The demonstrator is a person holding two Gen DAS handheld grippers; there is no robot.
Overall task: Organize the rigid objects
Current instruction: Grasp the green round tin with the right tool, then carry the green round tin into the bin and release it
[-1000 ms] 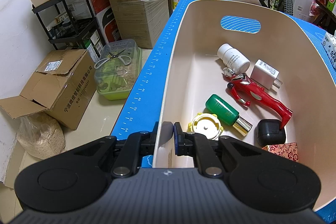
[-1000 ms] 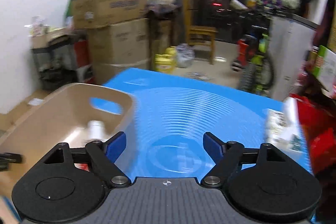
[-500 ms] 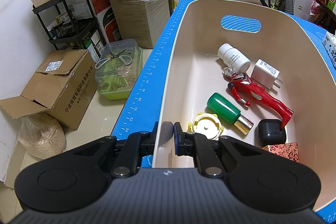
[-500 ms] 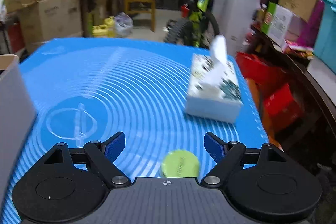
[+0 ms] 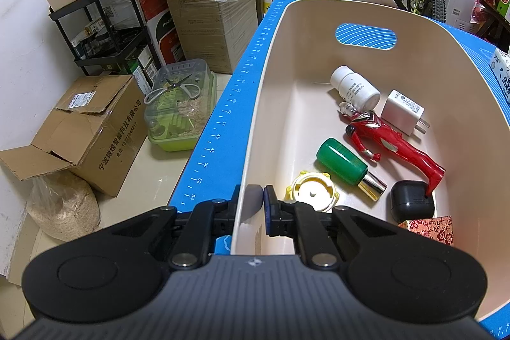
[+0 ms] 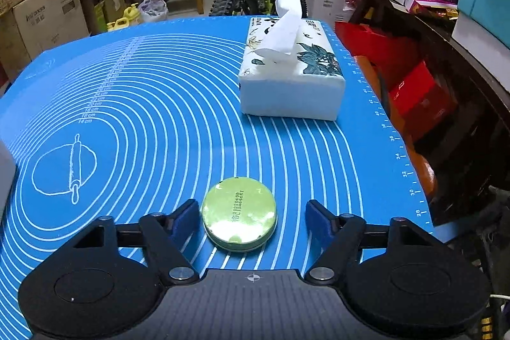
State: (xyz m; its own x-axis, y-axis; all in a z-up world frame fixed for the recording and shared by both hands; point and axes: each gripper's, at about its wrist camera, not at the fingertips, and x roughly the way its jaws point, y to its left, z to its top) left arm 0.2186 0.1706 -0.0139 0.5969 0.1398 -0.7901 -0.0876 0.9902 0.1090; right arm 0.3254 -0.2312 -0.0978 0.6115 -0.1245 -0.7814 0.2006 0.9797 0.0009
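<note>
My left gripper (image 5: 253,199) is shut on the near left rim of the beige bin (image 5: 271,59). Inside the bin lie a white bottle (image 5: 353,88), a white charger (image 5: 403,112), a red figure (image 5: 392,142), a green bottle (image 5: 344,163), a yellow round piece (image 5: 314,191), a black case (image 5: 411,203) and a red patterned box (image 5: 430,228). In the right wrist view a round green tin (image 6: 239,217) lies flat on the blue mat (image 6: 143,104), between the jaws of my right gripper (image 6: 251,212). Those jaws are closing; the left pad is almost at the tin, the right pad stands apart from it.
A tissue box (image 6: 290,78) stands on the mat beyond the tin, toward the right edge. A corner of the bin (image 6: 4,168) shows at the left. Cardboard boxes (image 5: 95,129), a rack and a green plastic container (image 5: 178,113) crowd the floor left of the table.
My right gripper swung right and down from the bin to the green tin, and its jaws have narrowed around it. The left gripper has stayed on the bin rim.
</note>
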